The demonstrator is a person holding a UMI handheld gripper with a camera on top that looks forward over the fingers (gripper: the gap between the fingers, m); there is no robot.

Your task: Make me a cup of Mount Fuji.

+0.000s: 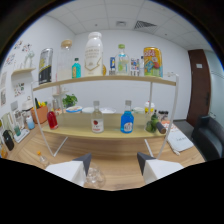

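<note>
My gripper (115,162) is open, its two white fingers spread wide over the wooden table. A small clear glass (95,177) stands on the table between them, close to the left finger (75,170), with a wide gap to the right finger. Beyond the fingers, a two-tier wooden shelf (105,134) holds drinks. On its lower board are a red bottle (52,120), a clear bottle with a red label (97,122), a blue bottle (127,122) and a dark green bottle (153,122).
The upper board (105,80) carries a black and yellow can (45,65), a teal bottle (76,68), a large white bottle (93,54) and a yellow can (152,61). A potted plant (70,100) sits at the lower left. Papers (180,141), a black chair (207,135) and a door (200,85) are to the right.
</note>
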